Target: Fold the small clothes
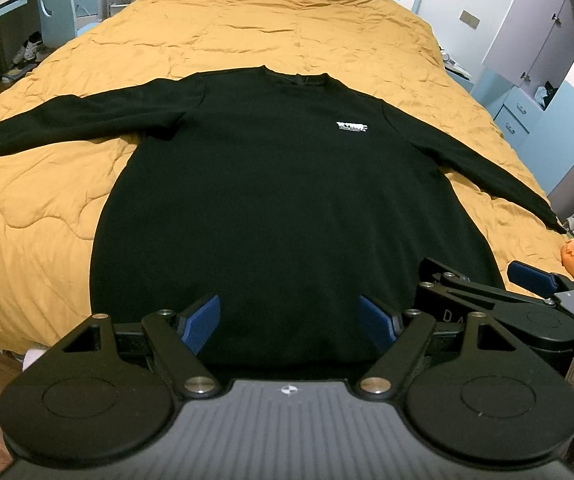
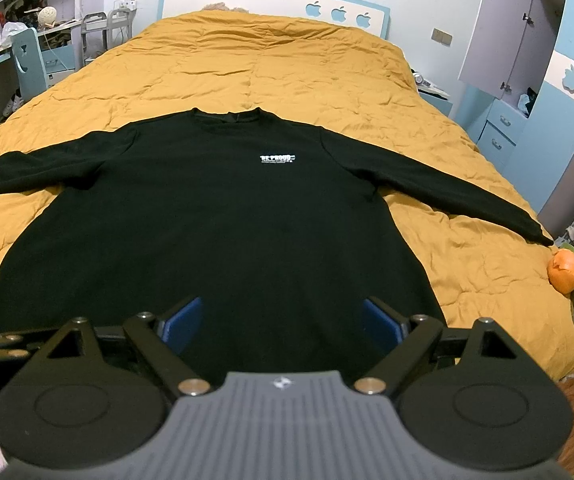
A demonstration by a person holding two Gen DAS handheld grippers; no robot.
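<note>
Both grippers, left [image 1: 289, 322] and right [image 2: 281, 326], hover spread and empty over the hem of the soft, limp black long-sleeved sweatshirt [image 2: 215, 220] lying flat on the mustard quilted bedspread [image 2: 287, 68], probably best pinched at a sleeve cuff or hem corner

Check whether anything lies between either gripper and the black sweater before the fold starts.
Nothing visible does. The black sweater lies flat on the yellow quilt, sleeves spread. The left gripper and right gripper are open at its hem. The orange object sits off to the side.
</note>
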